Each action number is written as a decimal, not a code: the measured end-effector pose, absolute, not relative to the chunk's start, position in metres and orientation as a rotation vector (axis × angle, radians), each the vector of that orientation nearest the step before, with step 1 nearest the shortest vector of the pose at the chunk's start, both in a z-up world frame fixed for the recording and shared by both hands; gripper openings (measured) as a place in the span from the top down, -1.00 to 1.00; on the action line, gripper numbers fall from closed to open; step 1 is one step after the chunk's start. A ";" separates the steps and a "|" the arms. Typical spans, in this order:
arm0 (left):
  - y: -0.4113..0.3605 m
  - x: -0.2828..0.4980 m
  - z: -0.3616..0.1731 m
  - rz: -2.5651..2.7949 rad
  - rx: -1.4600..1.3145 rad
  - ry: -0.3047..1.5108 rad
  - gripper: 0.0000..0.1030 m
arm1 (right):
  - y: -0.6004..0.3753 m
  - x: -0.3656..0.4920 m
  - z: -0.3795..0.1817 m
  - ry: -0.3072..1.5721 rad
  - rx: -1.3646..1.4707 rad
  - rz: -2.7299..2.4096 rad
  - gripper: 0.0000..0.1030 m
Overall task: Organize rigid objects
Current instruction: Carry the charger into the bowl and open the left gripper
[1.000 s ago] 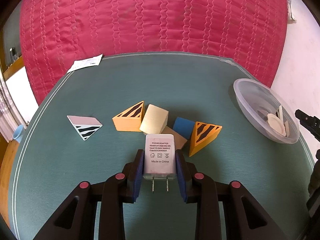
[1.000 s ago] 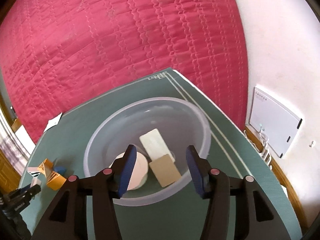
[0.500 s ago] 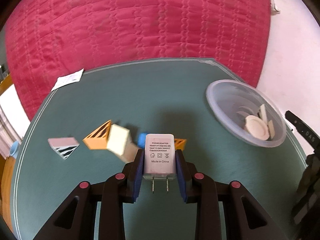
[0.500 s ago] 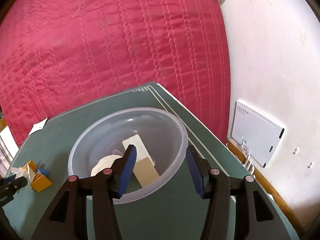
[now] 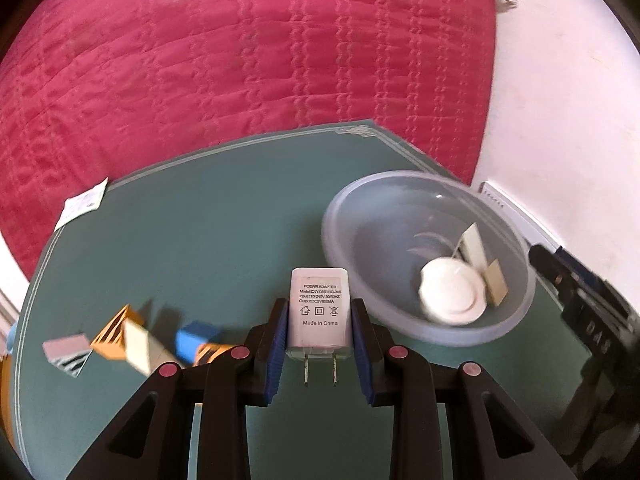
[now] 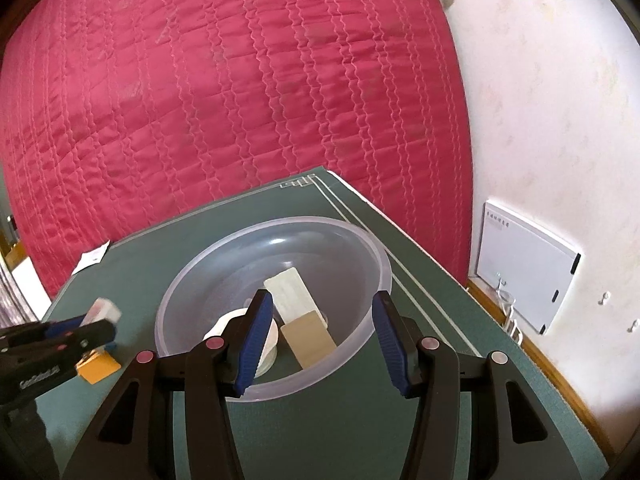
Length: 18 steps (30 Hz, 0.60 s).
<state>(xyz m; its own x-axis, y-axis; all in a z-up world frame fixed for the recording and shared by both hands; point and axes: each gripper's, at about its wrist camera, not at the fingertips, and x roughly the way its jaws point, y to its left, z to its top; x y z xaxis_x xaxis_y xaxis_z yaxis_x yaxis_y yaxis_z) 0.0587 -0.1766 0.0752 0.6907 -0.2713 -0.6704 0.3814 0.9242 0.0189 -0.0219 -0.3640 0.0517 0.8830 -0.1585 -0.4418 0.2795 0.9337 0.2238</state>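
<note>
My left gripper [image 5: 319,344] is shut on a white power adapter [image 5: 319,312], prongs toward the camera, held above the green table just left of a clear plastic bowl [image 5: 400,192]. The bowl holds a white round lid [image 5: 452,292], a cream block [image 5: 474,246] and a tan block [image 5: 496,286]. My right gripper [image 6: 322,332] is open and empty over the near side of the bowl [image 6: 360,240]. The left gripper with the adapter [image 6: 102,312] shows at the left of the right wrist view.
Loose blocks lie at the table's left: orange striped wedges [image 5: 112,338], a cream block [image 5: 140,346], a blue block [image 5: 192,340], a pink-and-striped triangle [image 5: 68,354]. A paper slip [image 5: 82,204] lies at the far edge. Red quilt behind; white wall and panel [image 6: 524,272] right.
My left gripper has carried the adapter up and to the right, away from the blocks toward the bowl. My right gripper has drawn back slightly and stays open.
</note>
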 end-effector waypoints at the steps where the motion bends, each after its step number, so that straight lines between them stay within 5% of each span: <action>1: -0.180 0.060 0.076 -0.371 0.165 0.718 0.38 | -0.365 -0.022 0.051 0.433 0.293 -0.230 -0.03; 16: -0.231 0.083 0.076 -0.458 0.197 0.697 0.37 | -0.367 -0.022 0.050 0.433 0.326 -0.213 -0.04; 18: -0.234 0.085 0.075 -0.469 0.201 0.697 0.20 | -0.367 -0.022 0.050 0.433 0.326 -0.214 -0.04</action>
